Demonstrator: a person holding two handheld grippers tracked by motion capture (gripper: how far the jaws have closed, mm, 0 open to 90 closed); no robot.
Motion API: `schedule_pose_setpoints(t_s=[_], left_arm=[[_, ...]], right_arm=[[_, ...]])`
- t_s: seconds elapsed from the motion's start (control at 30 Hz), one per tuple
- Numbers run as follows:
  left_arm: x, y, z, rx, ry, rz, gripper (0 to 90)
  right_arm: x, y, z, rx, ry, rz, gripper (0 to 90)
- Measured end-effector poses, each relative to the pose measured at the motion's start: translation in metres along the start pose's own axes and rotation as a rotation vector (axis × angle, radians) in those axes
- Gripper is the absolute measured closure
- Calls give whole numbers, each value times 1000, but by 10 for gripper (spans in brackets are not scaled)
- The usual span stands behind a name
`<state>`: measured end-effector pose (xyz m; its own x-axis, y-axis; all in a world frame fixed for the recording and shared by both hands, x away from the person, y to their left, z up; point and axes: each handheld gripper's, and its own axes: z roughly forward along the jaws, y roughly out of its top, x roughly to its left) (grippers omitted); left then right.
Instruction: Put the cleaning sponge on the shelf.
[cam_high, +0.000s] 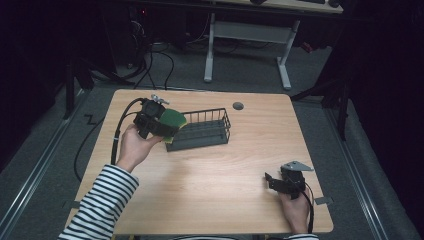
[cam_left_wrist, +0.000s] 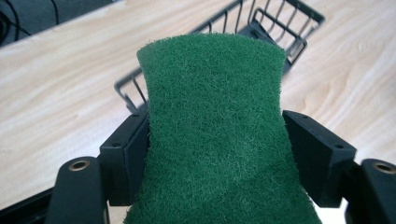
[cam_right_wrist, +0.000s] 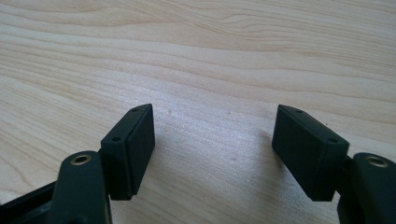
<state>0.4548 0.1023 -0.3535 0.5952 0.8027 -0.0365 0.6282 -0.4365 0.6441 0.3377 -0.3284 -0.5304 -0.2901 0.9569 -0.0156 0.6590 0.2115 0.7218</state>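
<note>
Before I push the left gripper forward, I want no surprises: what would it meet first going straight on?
Probably the black wire basket. The left gripper is shut on the green sponge, which leads and points at the basket's near rim; the sponge would likely touch it first, though depth is unclear.

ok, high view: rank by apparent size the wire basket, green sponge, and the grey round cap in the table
1. wire basket, clearly largest.
2. green sponge, held in the left gripper above the basket's left end; being raised nearer the camera may inflate it slightly.
3. grey round cap, smallest.

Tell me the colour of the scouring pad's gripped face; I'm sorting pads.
Dark green; the scouring pad shows best in the left gripper view.
</note>
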Motion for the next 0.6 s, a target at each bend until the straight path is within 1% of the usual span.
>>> schedule_pose_setpoints(t_s=[0.07,0.1,0.13,0.2,0.27,0.33,0.4,0.5,0.6], left_arm=[[0,7,3,2,4,1,284],[0,13,7,3,11,0,284],[0,13,7,3,11,0,284],[2,20,11,12,15,-3,285],[3,25,18,19,23,-10,285],[6,29,24,23,18,-28,285],[8,33,32,36,31,-32,285],[12,38,42,37,4,-70,285],[18,42,52,32,-11,-123,285]], right_arm=[[0,0,0,0,0,0,299],[0,0,0,-1,1,-3,298],[0,0,0,-1,1,-3,298],[0,0,0,-2,3,-5,298],[0,0,0,-1,4,-5,298],[0,0,0,0,5,-9,297],[0,0,0,0,5,-9,297],[0,0,0,0,5,-8,297],[0,0,0,0,5,-8,297]])
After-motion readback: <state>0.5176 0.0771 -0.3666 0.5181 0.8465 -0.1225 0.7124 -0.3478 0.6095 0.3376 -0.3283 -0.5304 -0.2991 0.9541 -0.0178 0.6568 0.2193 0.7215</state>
